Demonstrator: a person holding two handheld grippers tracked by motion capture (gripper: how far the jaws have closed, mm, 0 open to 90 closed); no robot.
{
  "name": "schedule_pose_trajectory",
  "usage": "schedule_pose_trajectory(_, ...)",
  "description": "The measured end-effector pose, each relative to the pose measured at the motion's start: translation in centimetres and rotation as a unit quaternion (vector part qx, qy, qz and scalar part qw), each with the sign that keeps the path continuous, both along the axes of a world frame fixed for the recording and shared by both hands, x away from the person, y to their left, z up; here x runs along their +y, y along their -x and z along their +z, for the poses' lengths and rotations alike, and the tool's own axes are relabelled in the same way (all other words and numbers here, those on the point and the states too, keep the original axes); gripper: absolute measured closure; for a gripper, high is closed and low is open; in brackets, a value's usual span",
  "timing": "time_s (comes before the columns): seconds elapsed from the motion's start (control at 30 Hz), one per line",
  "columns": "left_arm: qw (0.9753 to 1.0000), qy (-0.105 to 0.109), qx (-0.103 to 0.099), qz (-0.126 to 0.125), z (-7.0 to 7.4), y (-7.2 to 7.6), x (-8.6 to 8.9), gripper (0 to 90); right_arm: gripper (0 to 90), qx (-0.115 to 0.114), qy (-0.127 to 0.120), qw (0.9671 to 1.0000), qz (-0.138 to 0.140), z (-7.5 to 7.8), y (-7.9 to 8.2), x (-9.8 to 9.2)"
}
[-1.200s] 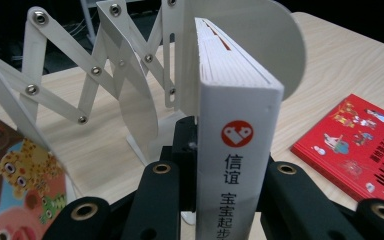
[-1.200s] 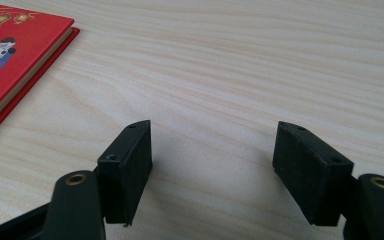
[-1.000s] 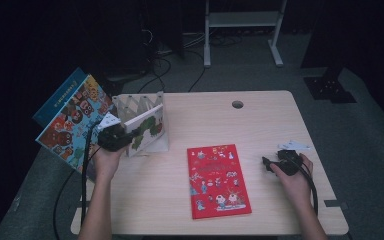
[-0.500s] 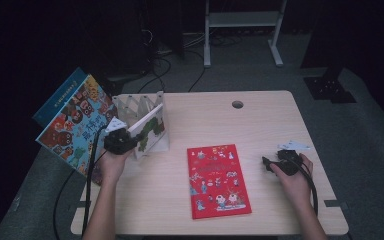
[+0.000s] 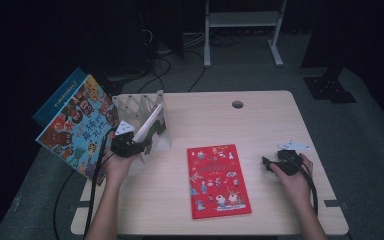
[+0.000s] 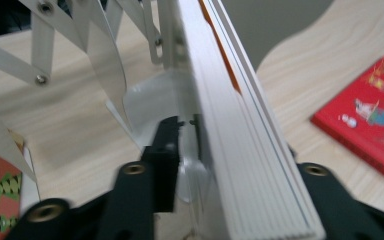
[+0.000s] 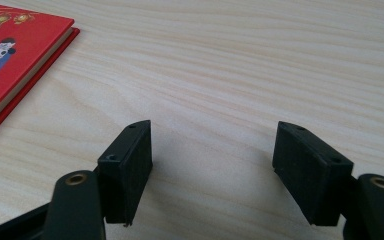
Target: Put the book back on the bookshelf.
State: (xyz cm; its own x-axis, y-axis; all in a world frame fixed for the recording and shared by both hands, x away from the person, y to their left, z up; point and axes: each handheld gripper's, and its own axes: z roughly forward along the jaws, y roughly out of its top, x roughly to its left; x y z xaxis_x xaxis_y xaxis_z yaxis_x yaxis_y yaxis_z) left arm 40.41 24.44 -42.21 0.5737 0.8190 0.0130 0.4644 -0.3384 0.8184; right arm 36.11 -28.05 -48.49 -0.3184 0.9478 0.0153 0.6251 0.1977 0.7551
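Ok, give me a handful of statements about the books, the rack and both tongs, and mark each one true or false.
1. The left tongs are clamped on a book standing at the white folding rack. True.
2. The right tongs hold the red book. False: their jaws stand open over bare table, with the red book off to one side.
3. The red book lies flat and closed on the table. True.
4. The red book is slotted upright in the rack. False: it lies apart from the rack, near the middle of the table.
5. A colourful book hangs over the table's left edge. True.
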Motion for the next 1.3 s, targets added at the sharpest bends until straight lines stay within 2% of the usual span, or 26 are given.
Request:
schedule_pose_trajectory(0.03,0.9999,-0.011,0.001,-0.001,0.0,0.2,0.1,50.1,31.0,0.0,0.0,1.0,0.0,0.0,0.0,0.0)
schedule_pose_trajectory(0.1,0.9997,-0.023,0.002,-0.01,0.0,0.7,0.6,48.0,31.0,0.0,0.0,1.0,0.0,0.0,0.0,0.0)
schedule_pose_trajectory(0.13,0.9991,-0.037,0.002,-0.017,0.0,1.3,0.9,45.5,30.9,0.0,0.0,1.0,0.0,0.0,0.0,0.0)
schedule_pose_trajectory(0.17,0.9991,-0.037,0.002,-0.017,0.0,1.3,0.9,44.7,30.9,0.0,0.0,1.0,0.0,0.0,0.0,0.0)
schedule_pose_trajectory(0.23,0.9981,-0.049,0.012,-0.036,0.1,1.9,1.5,44.2,31.0,0.0,0.0,1.0,0.0,0.0,0.0,0.0)
schedule_pose_trajectory(0.27,0.9961,-0.062,0.018,-0.06,0.1,2.5,1.9,44.0,30.9,0.0,0.0,1.0,0.0,0.0,0.0,0.0)
schedule_pose_trajectory(0.3,0.9961,-0.062,0.018,-0.06,0.1,2.5,1.9,44.0,30.9,0.0,0.0,1.0,0.0,0.0,0.0,0.0)
schedule_pose_trajectory(0.37,0.995,-0.08,0.016,-0.058,0.1,2.9,2.5,46.8,30.9,0.0,0.0,1.0,0.0,0.0,0.0,0.0)
schedule_pose_trajectory(0.43,0.9955,-0.071,0.025,-0.057,0.2,2.7,3.2,48.6,30.9,0.0,0.0,1.0,0.0,0.0,0.0,0.0)
schedule_pose_trajectory(0.5,0.9954,-0.065,0.034,-0.061,0.1,2.7,3.5,54.6,30.9,0.0,0.0,1.0,0.0,0.0,0.0,0.0)
schedule_pose_trajectory(0.53,0.9943,-0.074,0.035,-0.069,0.0,2.7,3.4,59.6,30.9,0.0,0.0,1.0,0.0,0.0,0.0,0.0)
schedule_pose_trajectory(0.67,0.9936,-0.074,0.034,-0.079,-0.2,2.6,3.4,62.5,31.0,0.0,0.0,1.0,0.0,0.0,0.0,0.0)
schedule_pose_trajectory(0.77,0.9936,-0.061,0.034,-0.089,-0.4,2.4,3.4,71.0,30.9,0.0,0.0,1.0,0.0,0.0,0.0,0.0)
schedule_pose_trajectory(0.83,0.9933,-0.056,0.04,-0.093,-0.4,2.2,3.2,71.6,31.0,0.0,0.0,1.0,0.0,0.0,0.0,0.0)
schedule_pose_trajectory(1.03,0.9927,-0.053,0.041,-0.1,-0.5,2.3,2.9,71.7,31.0,0.0,0.0,1.0,0.0,0.0,0.0,0.0)
schedule_pose_trajectory(1.17,0.9922,-0.043,0.046,-0.108,-0.6,2.2,2.4,70.7,30.9,0.0,0.0,1.0,0.0,0.0,0.0,0.0)
schedule_pose_trajectory(1.3,0.9915,-0.042,0.047,-0.113,-0.6,1.9,1.3,69.1,30.9,0.0,0.0,1.0,0.0,0.0,0.0,0.0)
